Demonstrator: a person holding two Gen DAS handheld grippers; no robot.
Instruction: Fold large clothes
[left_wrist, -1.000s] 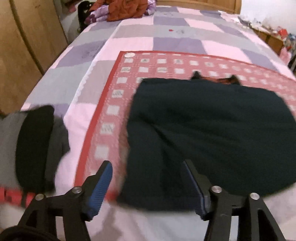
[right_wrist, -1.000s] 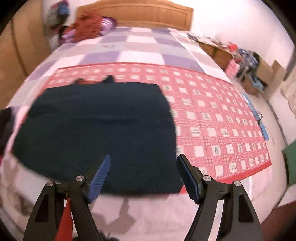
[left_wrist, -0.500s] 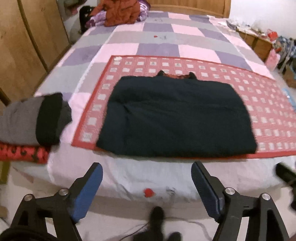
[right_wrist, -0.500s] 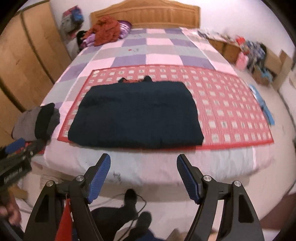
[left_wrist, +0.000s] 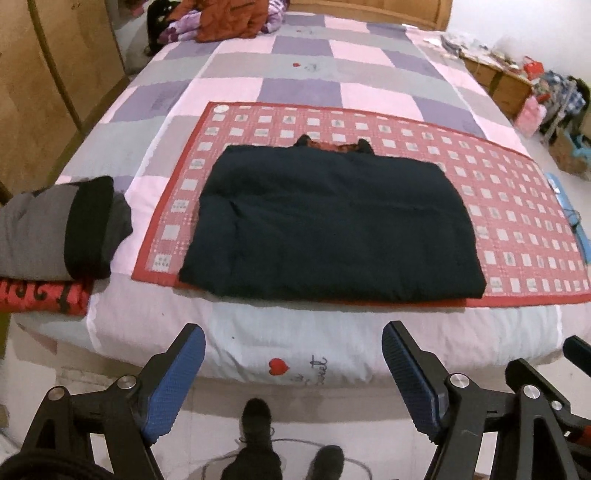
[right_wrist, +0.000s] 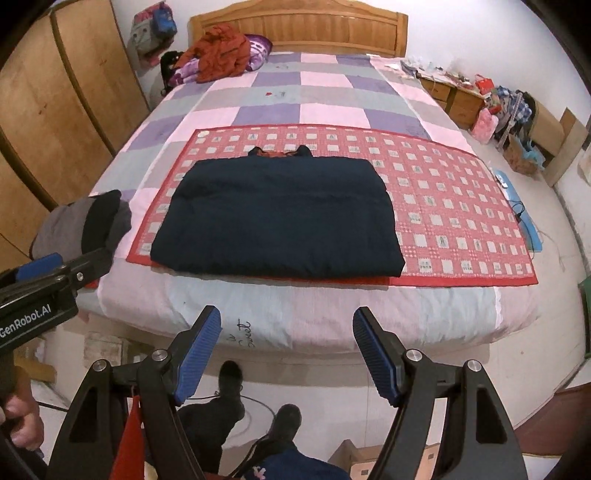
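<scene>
Both grippers had been drawn back and lifted away from the dark folded garment (left_wrist: 332, 225), so that much more of the bed (left_wrist: 303, 347) was taken in than a second earlier. The left gripper (left_wrist: 293, 373) had just been opening, with nothing between its jaws; it was left spread and empty. The right gripper (right_wrist: 287, 350) was likewise held wide with nothing grasped.

The garment was seen lying flat on the red checked mat (right_wrist: 461, 206), ahead of and below both grippers, its long axis running crosswise to them, its collar at the far edge. It was centred slightly nearer the left gripper, though neither was judged clearly closer. A grey and black bundle (left_wrist: 62, 229) was stacked at the bed's near left corner, well apart from it.

"Sweet" beside a red heart was read on the sheet's hanging edge (left_wrist: 314, 367), and "GenRobot.AI" on the left gripper's body (right_wrist: 26, 317).
</scene>
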